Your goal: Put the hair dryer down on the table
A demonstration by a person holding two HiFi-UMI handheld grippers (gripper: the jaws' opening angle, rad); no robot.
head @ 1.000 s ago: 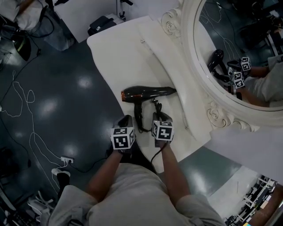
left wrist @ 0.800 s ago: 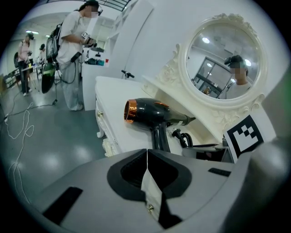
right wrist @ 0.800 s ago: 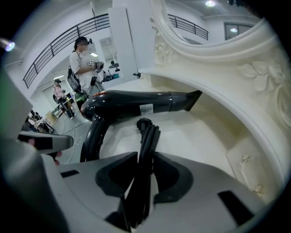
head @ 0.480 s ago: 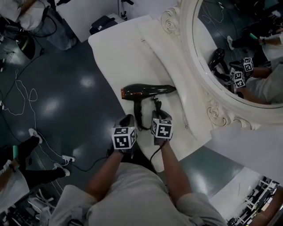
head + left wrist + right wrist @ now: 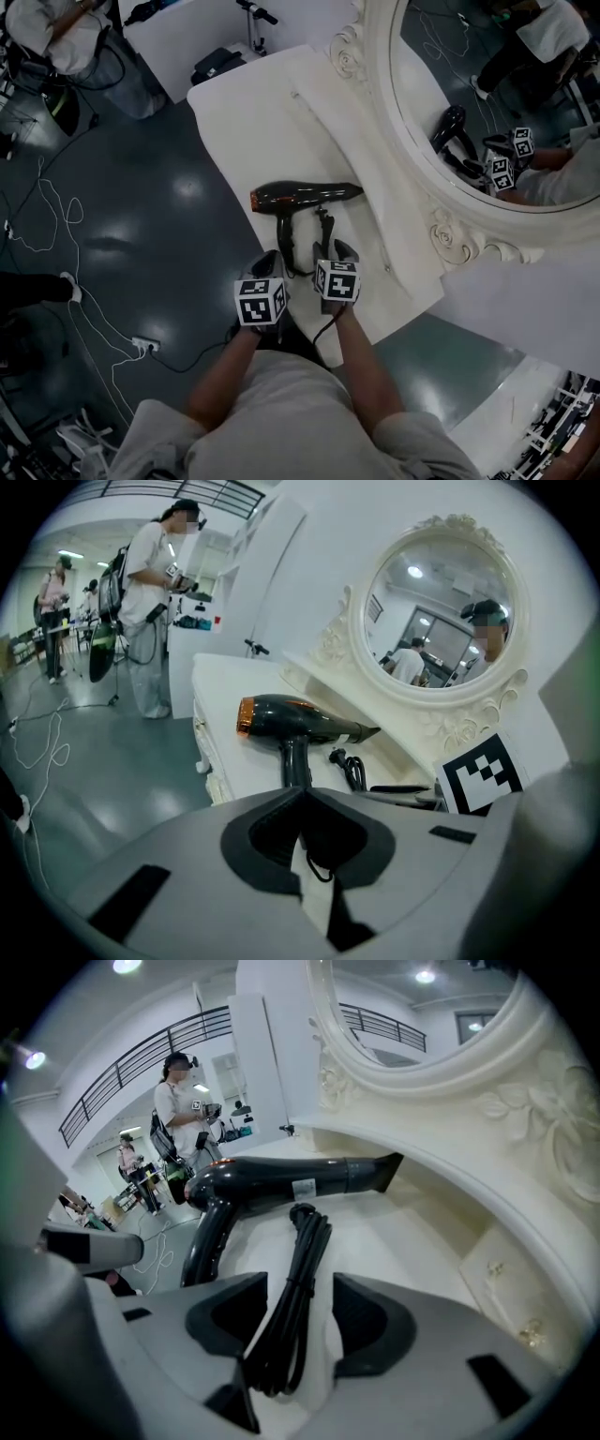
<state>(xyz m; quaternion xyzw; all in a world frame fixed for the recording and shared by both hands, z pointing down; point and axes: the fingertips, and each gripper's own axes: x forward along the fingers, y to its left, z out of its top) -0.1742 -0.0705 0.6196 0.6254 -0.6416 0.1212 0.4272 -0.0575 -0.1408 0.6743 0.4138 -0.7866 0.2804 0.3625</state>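
Note:
The black hair dryer (image 5: 305,196) with an orange rear ring lies on its side on the white table (image 5: 253,112), handle toward me. It also shows in the left gripper view (image 5: 300,722) and the right gripper view (image 5: 281,1180). Its coiled black cord (image 5: 323,230) lies on the table beside the handle. My right gripper (image 5: 300,1312) has its jaws opening, with the cord bundle (image 5: 298,1269) lying loose between them. At the table's near edge my left gripper (image 5: 300,803) is shut and empty, just short of the handle.
An oval mirror (image 5: 487,94) in an ornate white frame (image 5: 450,234) stands along the table's right side. Cables (image 5: 56,216) and a power strip (image 5: 143,344) lie on the dark floor at left. A person (image 5: 155,621) stands beyond the table.
The right gripper's jaws have spread apart from the cord bundle. The hair dryer has stayed lying on the table. The left gripper has not moved noticeably.

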